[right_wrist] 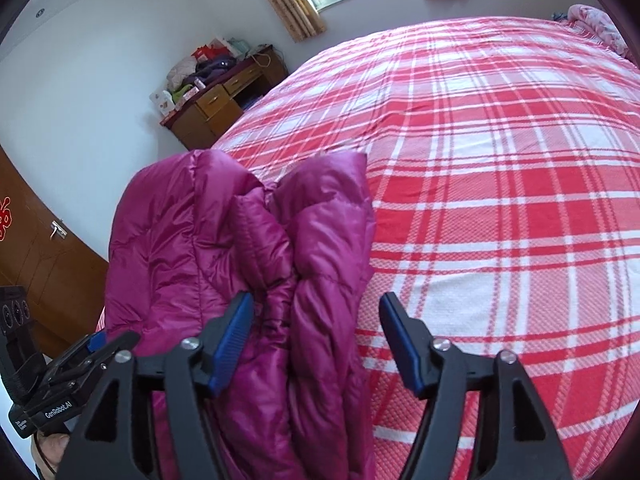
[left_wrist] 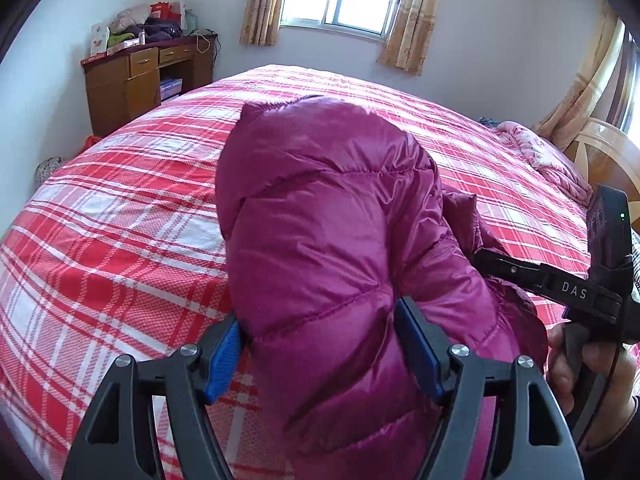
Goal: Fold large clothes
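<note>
Red-and-white checked bed (left_wrist: pixel 120 208) carries the magenta puffer jacket (left_wrist: pixel 332 216), lying near its close edge. Jacket already gathered lengthwise into a narrow, puffy bundle; sleeve (right_wrist: pixel 264 240) tucked down the middle. Probably one cross fold left, plus flattening. Shiny quilted fabric, springy, holds air. Left gripper (left_wrist: pixel 320 344) straddles the bundle's near end, jaws apart. Right gripper (right_wrist: pixel 316 340) apart too, gripping nothing.

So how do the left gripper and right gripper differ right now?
The left gripper straddles a thick puffy fold of the magenta jacket; the right gripper has jacket beside only its left finger, with red plaid bedspread showing under the rest of its gap. Both stand open, with blue pads.
</note>
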